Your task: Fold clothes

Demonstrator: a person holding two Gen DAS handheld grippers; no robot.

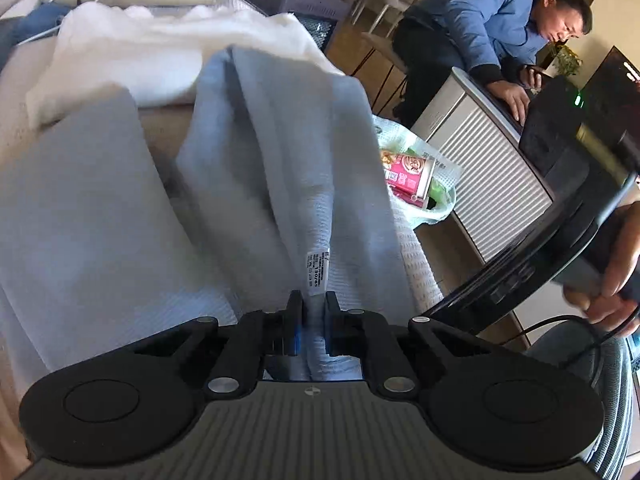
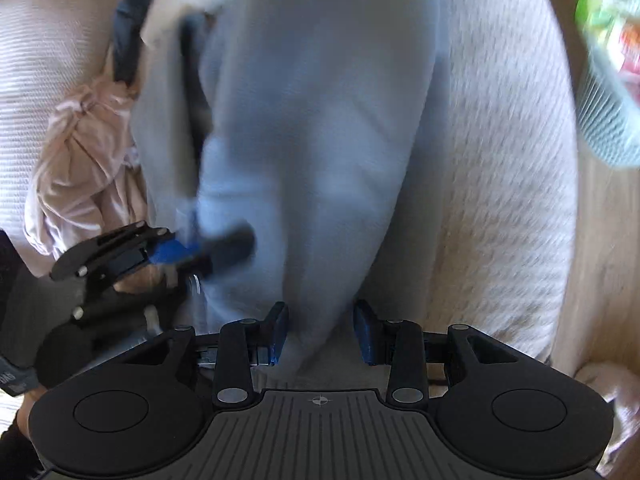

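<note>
A light blue garment (image 1: 288, 152) lies on the pale textured bed cover (image 1: 416, 268). My left gripper (image 1: 313, 300) is shut on a bunched edge of it, beside a white care label (image 1: 314, 270). In the right wrist view the same blue garment (image 2: 320, 120) hangs in folds. My right gripper (image 2: 321, 326) has its jaws apart with a fold of the cloth between them, not pinched. The left gripper (image 2: 192, 252) shows there at the left, shut on the garment's edge. The right gripper's body (image 1: 560, 248) and the hand holding it show at the right of the left wrist view.
A white garment (image 1: 168, 52) lies behind the blue one. A pink crumpled garment (image 2: 84, 160) lies at the left. A plastic bag with snacks (image 1: 416, 172) sits at the bed's edge. A man in a blue jacket (image 1: 492, 28) leans on a grey cabinet (image 1: 488, 176).
</note>
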